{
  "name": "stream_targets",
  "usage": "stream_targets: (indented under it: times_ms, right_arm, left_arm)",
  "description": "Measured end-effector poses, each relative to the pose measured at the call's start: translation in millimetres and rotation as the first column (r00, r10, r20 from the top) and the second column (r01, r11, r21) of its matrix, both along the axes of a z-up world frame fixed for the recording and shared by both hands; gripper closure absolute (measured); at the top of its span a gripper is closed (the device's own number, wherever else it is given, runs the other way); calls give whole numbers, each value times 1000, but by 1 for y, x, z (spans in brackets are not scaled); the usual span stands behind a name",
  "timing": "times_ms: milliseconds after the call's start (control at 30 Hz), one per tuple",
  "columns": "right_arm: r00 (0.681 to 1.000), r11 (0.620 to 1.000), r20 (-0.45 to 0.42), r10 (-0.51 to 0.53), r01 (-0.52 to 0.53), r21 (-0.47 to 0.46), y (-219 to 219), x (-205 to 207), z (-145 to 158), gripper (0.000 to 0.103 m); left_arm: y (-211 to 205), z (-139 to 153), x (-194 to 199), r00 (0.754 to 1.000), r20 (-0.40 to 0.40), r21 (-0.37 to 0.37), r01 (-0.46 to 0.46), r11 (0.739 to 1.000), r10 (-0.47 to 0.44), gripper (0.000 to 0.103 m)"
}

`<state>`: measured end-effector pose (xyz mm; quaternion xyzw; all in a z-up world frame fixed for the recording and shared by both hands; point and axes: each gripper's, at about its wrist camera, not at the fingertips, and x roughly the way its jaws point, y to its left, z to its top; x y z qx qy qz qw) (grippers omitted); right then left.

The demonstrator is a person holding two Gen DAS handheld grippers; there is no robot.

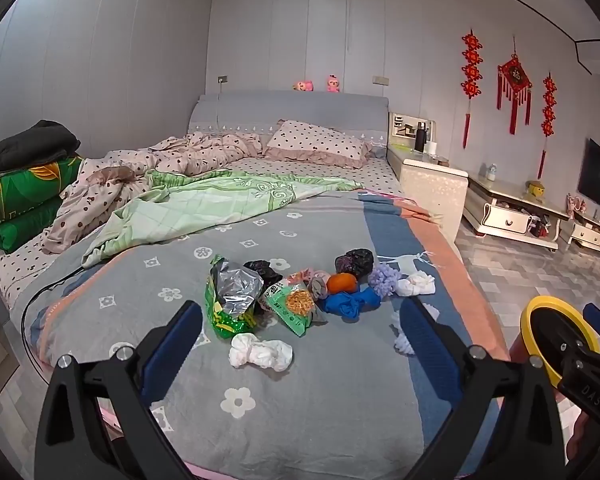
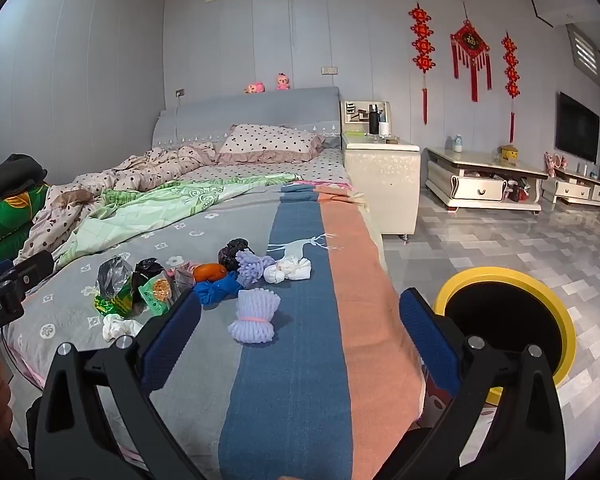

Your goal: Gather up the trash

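A heap of trash lies on the bed: crumpled wrappers, dark bags, perhaps an orange. Left gripper and right gripper gape wide, empty.

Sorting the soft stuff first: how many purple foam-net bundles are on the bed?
2. One purple foam net lies alone on the blue stripe, nearest the camera; the other sits in the pile beside the white wad. More may hide under the pile.
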<state>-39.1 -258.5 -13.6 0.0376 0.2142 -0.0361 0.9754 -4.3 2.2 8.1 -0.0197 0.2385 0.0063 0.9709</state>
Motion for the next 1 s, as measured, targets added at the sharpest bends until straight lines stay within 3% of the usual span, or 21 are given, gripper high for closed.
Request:
stream_targets:
  times_ms: [1000]
  right_arm:
    - [1000,1000,-3,0,0,5,-3,0,1,8]
  left_arm:
    - [-1,0,1,1000,-1,1,2,1000,-2,7]
